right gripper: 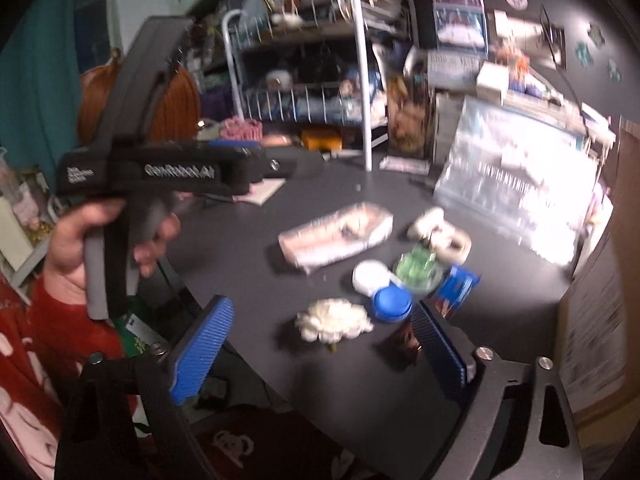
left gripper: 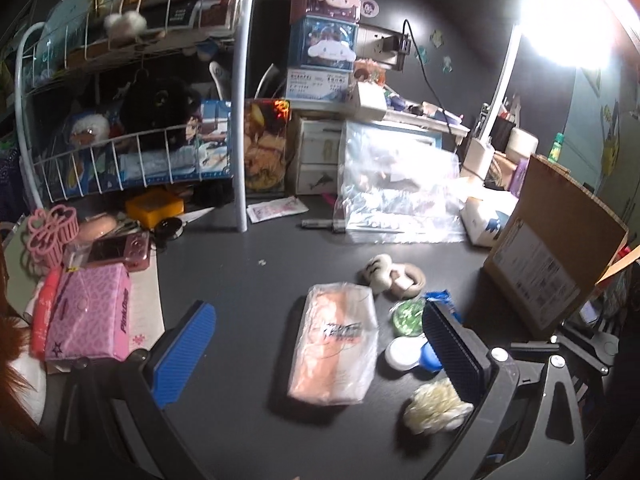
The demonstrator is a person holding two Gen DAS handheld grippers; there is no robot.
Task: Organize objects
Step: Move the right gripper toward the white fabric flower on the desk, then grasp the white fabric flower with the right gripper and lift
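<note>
Small objects lie on a dark desk [left gripper: 248,280]: a peach tissue pack in clear wrap [left gripper: 334,344], a white and blue contact lens case [left gripper: 412,354], a green glass piece [left gripper: 408,316], a cream fluffy hair clip [left gripper: 436,406], a beige plush hair tie [left gripper: 394,276] and a blue wrapper [left gripper: 440,300]. My left gripper [left gripper: 320,352] is open, its jaws on either side of the tissue pack, just above it. My right gripper [right gripper: 324,344] is open and empty over the desk's near edge, above the cream clip [right gripper: 334,320]. The left gripper [right gripper: 256,164] shows in the right wrist view, held by a hand.
A white wire rack [left gripper: 132,152] full of items stands at back left. A pink pouch [left gripper: 88,316] and a pink camera [left gripper: 120,248] lie at left. A clear zip bag [left gripper: 400,192], a cardboard box [left gripper: 552,256] and a bright lamp [left gripper: 568,24] stand at right.
</note>
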